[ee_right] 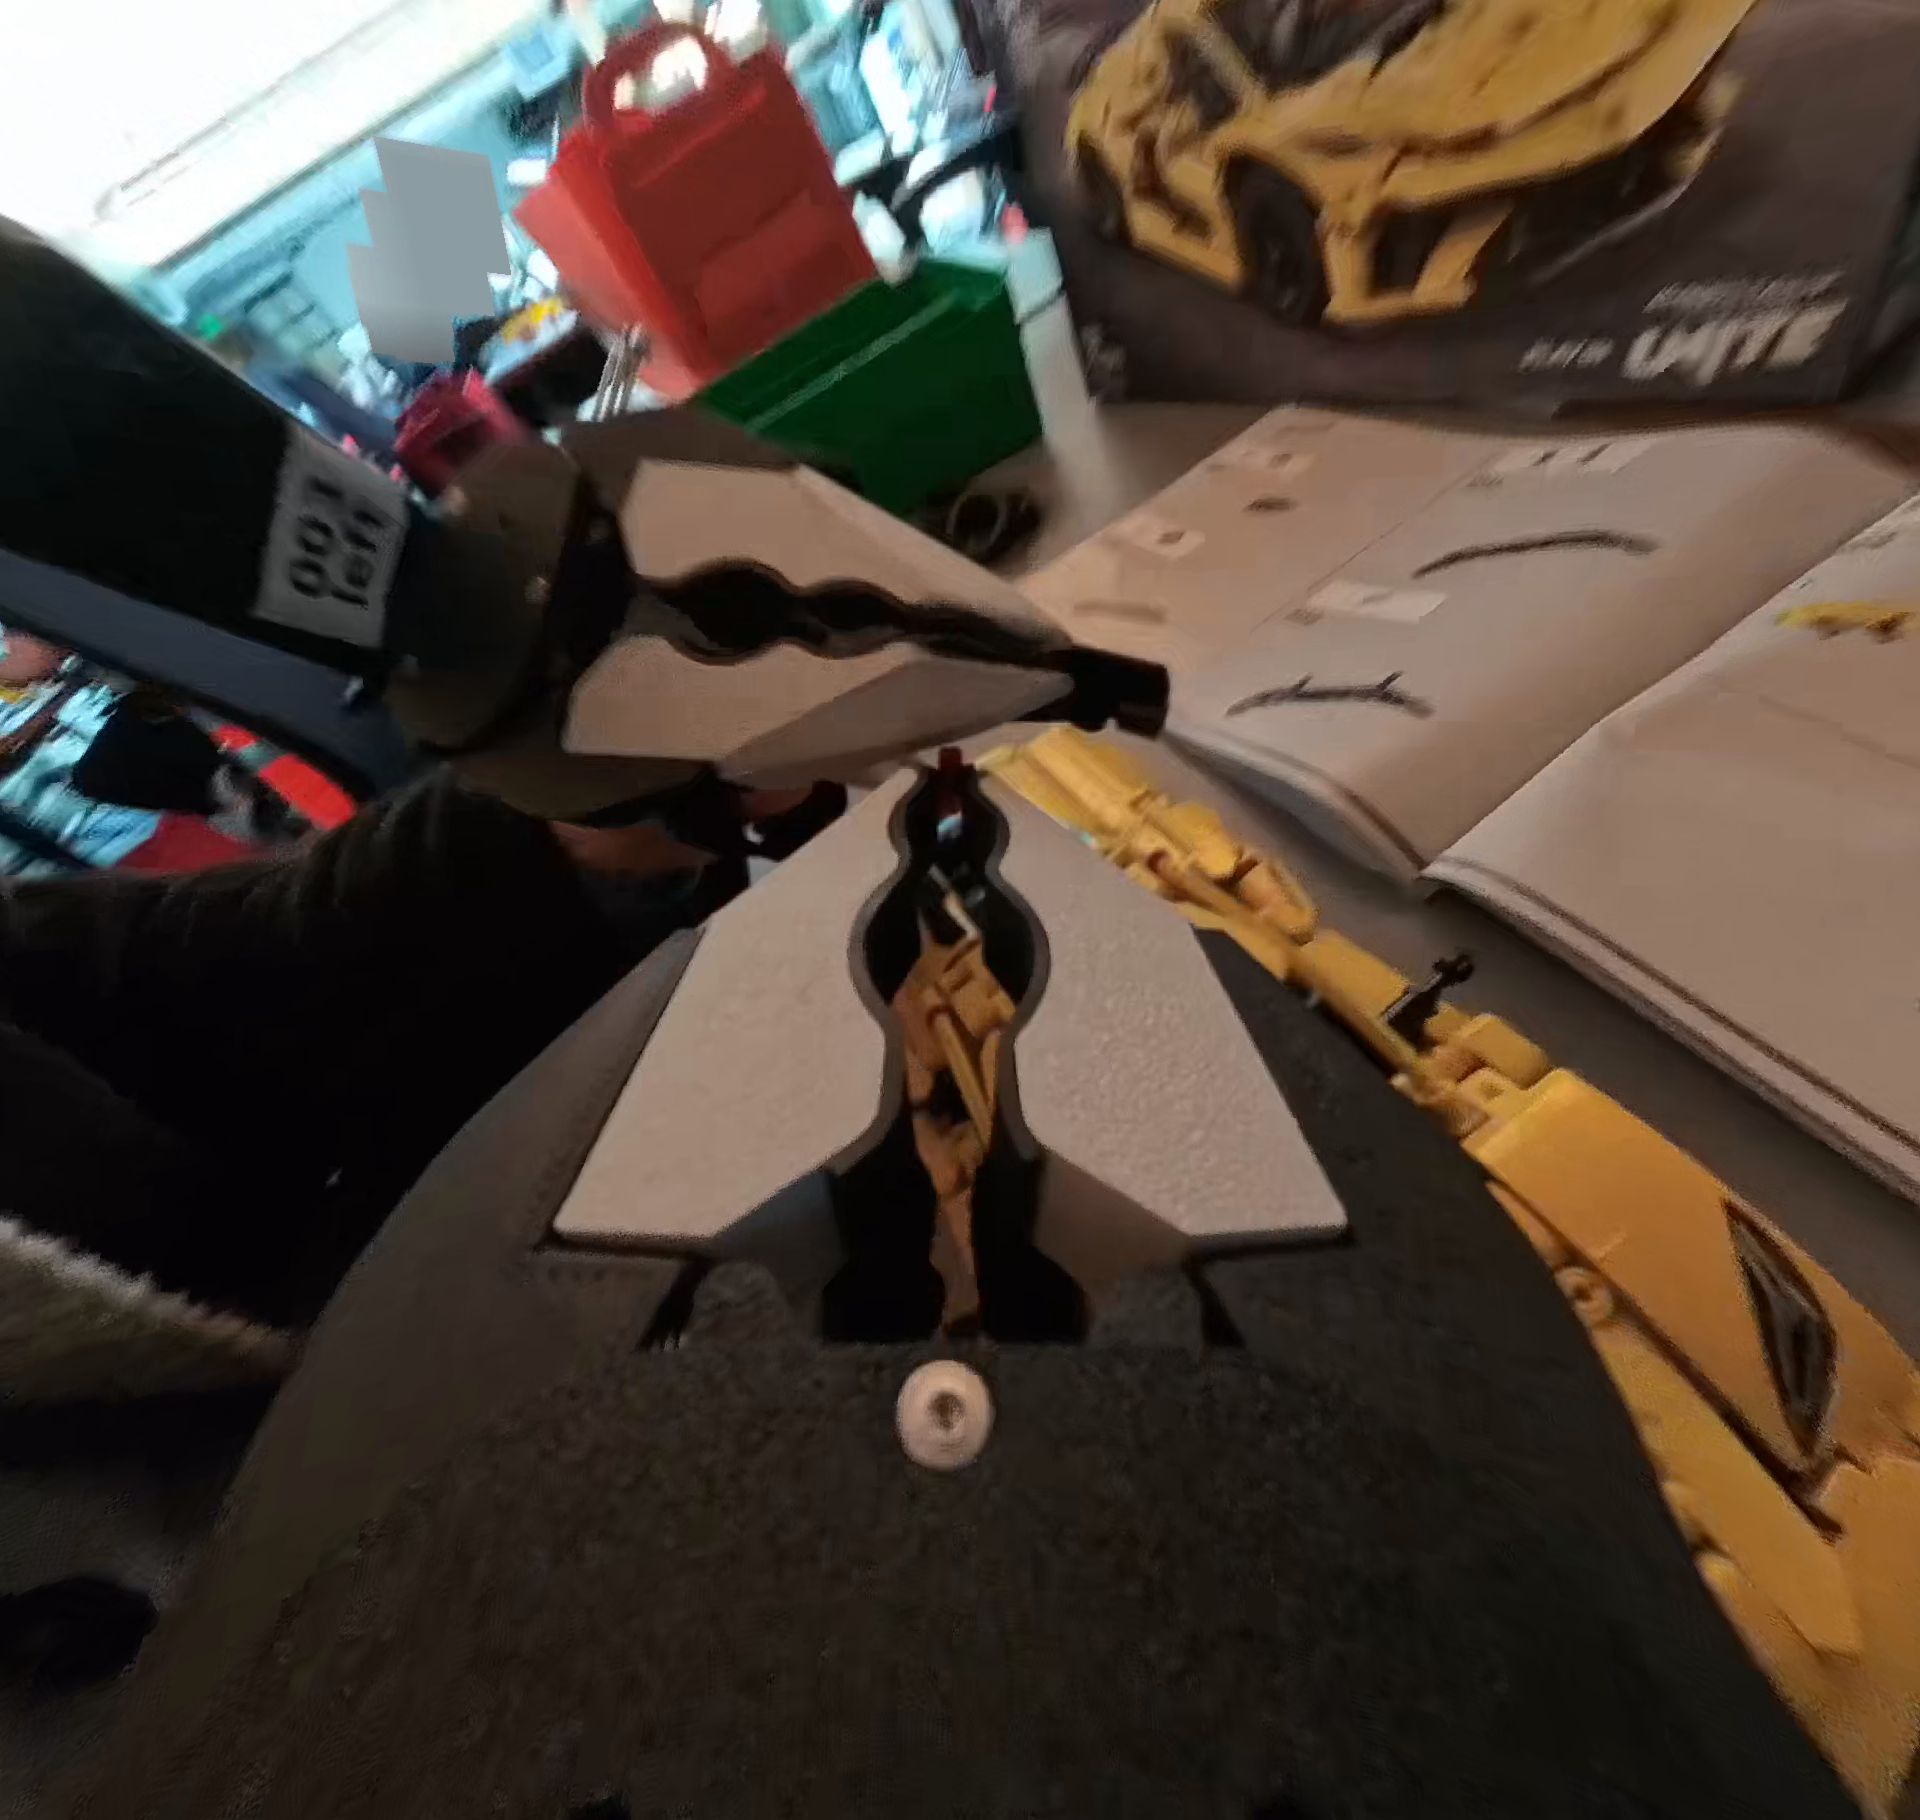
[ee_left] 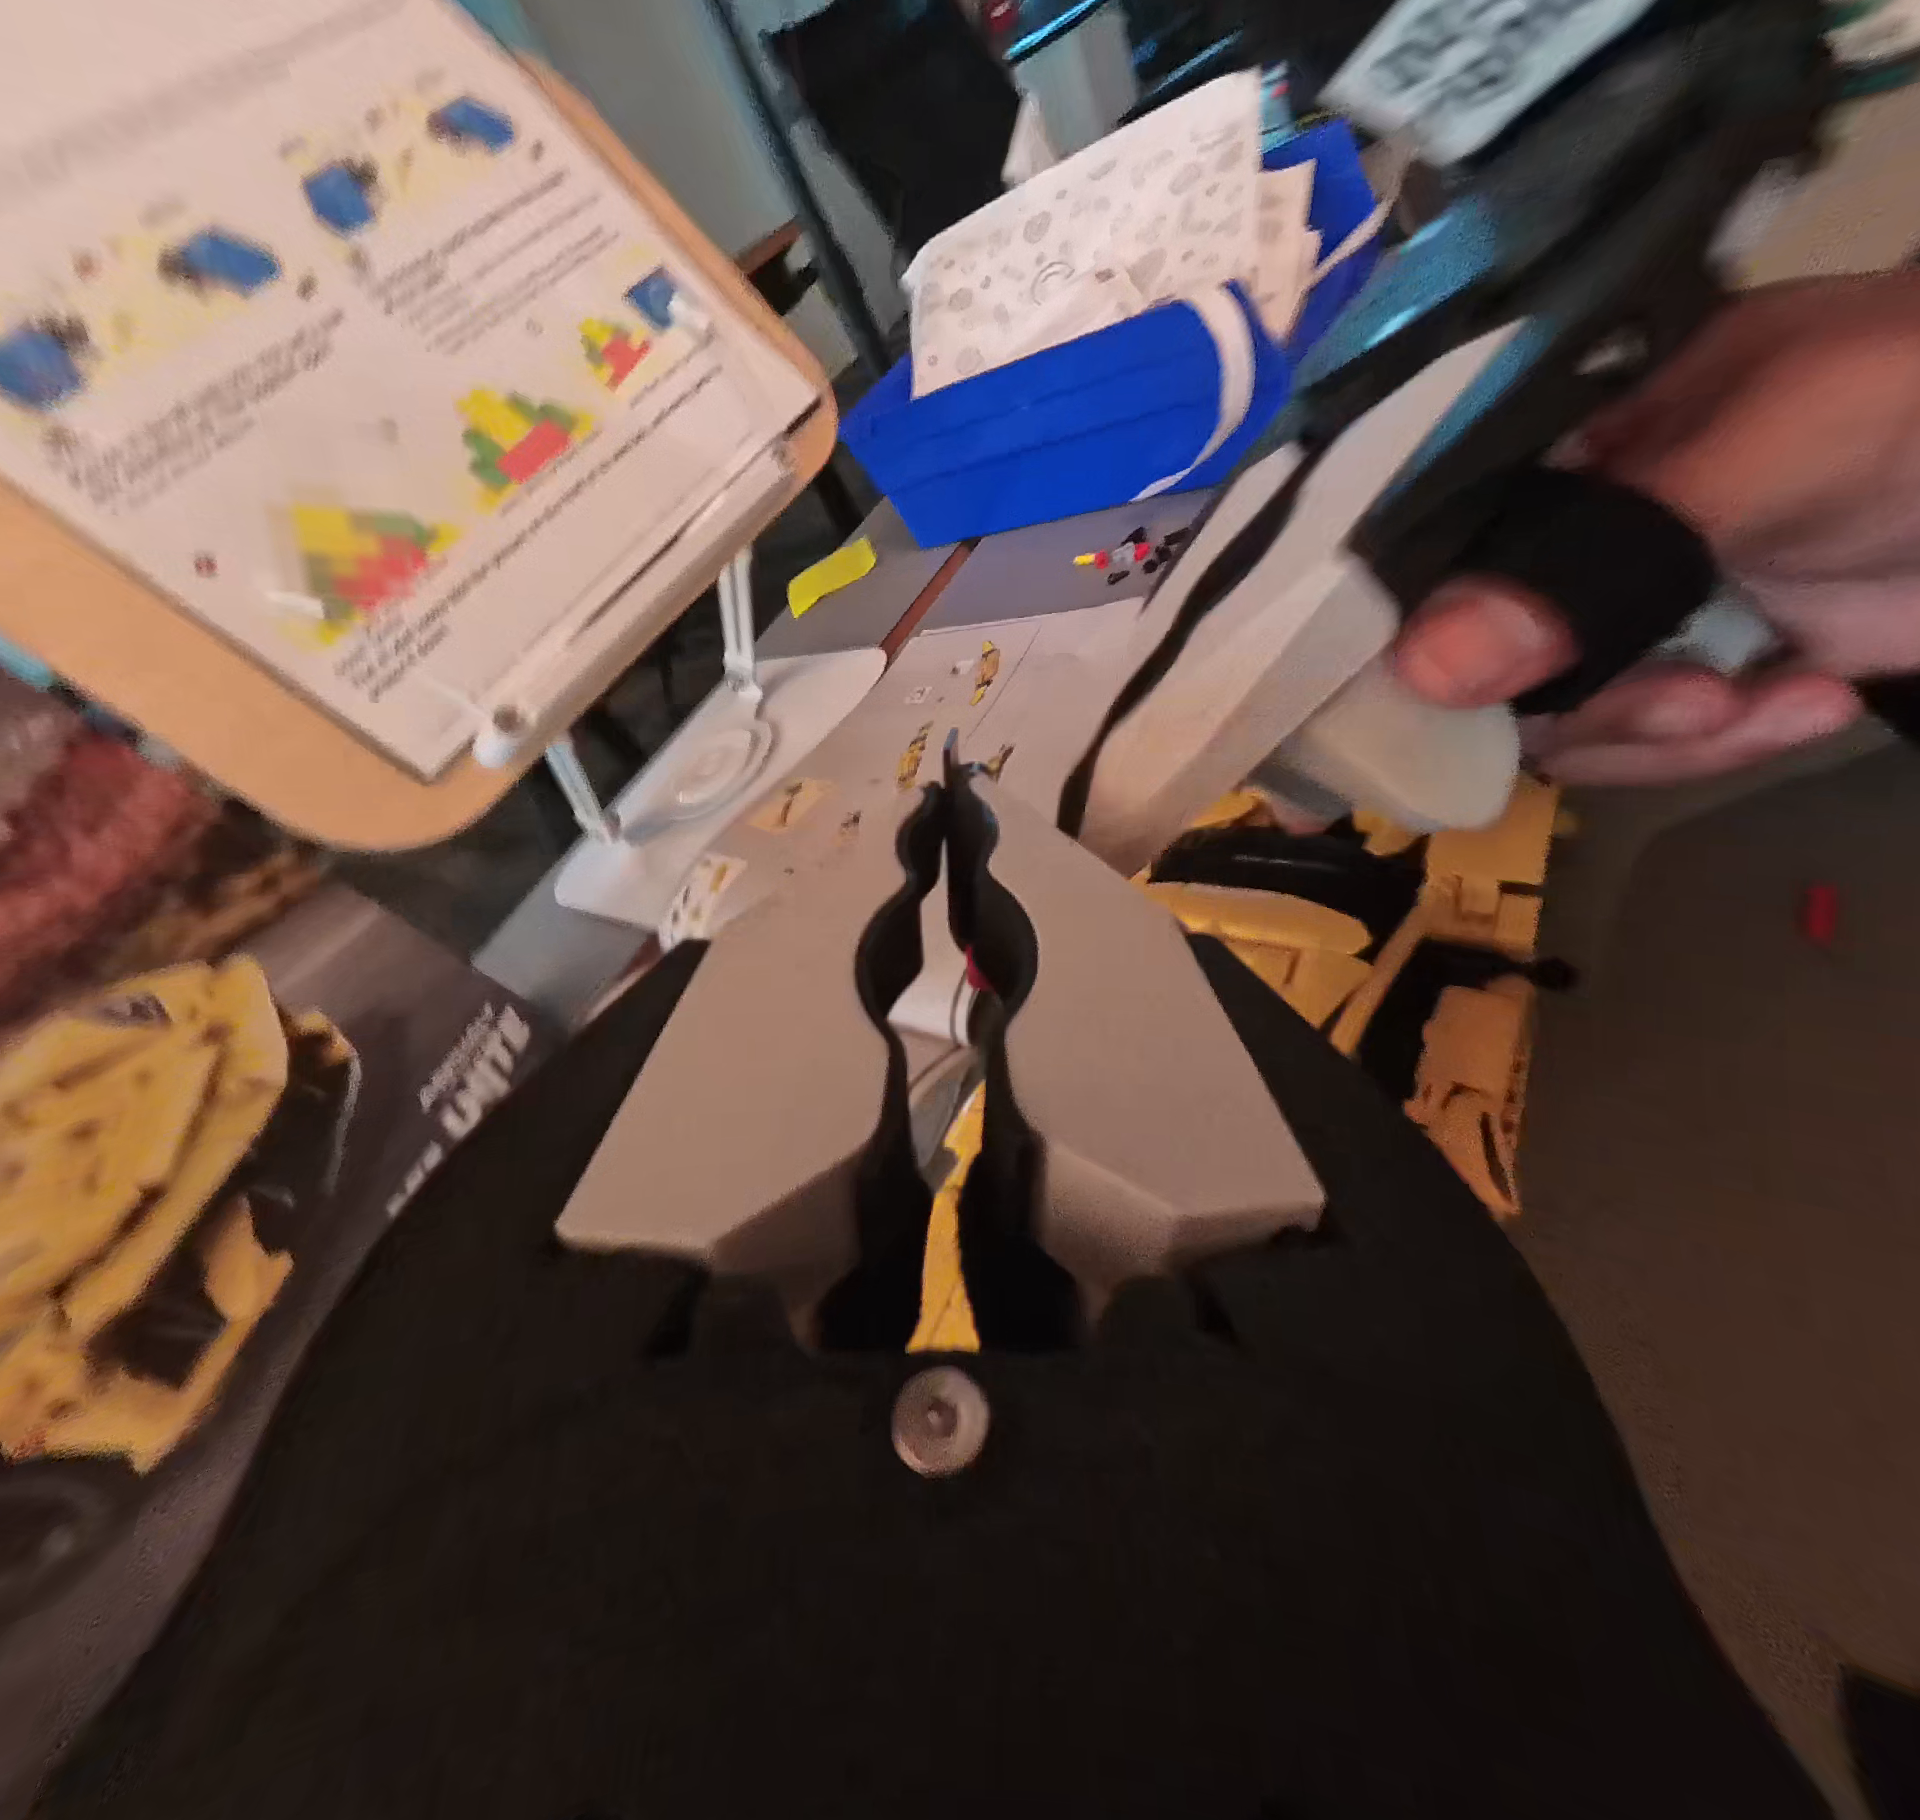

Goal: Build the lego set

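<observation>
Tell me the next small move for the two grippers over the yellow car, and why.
Probably ease the left gripper down so its small black piece meets the yellow car. It hangs shut just above the model, while the right gripper, shut on something small and red, sits close beside.

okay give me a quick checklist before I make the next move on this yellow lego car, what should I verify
1. Left gripper pinching a small black piece: ok.
2. Right gripper shut on a small red piece: ok, though blurred.
3. Yellow car within reach, below both grippers: ok.
4. Instruction booklet open beside the car: ok.
5. Where the pieces attach on the car: cannot tell.
6. Images sharp enough to align: not ok, motion blur.
</observation>
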`<action>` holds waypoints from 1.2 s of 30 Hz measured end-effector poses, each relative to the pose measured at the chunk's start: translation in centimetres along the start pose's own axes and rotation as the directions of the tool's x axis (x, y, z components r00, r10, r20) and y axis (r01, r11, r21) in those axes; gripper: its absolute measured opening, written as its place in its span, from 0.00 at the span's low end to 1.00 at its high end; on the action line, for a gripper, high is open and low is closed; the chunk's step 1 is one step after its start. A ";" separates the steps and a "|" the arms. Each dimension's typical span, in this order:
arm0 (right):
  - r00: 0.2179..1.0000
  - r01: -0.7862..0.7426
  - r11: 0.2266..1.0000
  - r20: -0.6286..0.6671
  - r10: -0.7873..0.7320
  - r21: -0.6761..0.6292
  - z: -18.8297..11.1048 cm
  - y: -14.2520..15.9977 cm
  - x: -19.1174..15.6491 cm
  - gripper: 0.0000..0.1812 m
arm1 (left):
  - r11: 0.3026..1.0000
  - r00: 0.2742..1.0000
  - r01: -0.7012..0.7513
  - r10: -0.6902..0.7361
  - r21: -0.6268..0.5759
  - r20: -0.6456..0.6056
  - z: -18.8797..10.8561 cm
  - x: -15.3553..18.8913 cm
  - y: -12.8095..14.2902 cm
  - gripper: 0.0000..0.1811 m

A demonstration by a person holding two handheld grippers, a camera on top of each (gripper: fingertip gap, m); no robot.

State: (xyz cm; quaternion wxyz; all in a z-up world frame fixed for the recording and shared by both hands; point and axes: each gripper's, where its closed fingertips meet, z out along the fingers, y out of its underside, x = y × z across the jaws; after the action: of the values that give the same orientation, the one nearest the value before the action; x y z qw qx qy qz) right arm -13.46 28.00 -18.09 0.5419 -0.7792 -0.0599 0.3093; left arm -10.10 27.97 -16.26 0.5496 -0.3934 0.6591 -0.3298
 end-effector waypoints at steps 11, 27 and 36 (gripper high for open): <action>0.996 0.036 0.996 0.073 -0.042 0.082 -0.8 -1.0 -1.1 0.02 | 1.000 0.998 -0.010 0.010 0.008 0.054 -0.8 -1.0 -0.6 0.00; 0.990 -0.004 0.990 0.140 -0.016 0.144 -1.5 -1.7 -1.5 0.02 | 0.956 0.961 0.270 -0.261 0.112 -0.091 -0.8 -0.3 -1.8 0.00; 0.945 -0.239 0.847 0.313 0.092 0.475 -5.0 -7.0 -2.3 0.02 | 0.591 0.658 0.750 -0.621 0.297 -0.426 -2.7 -1.2 -5.6 0.00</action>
State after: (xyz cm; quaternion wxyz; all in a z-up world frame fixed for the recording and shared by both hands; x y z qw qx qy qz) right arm -10.89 25.79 -9.83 0.6843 -0.5603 0.0159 0.4664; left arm -11.82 26.33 -10.36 0.3539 -0.4303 0.4286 -0.7112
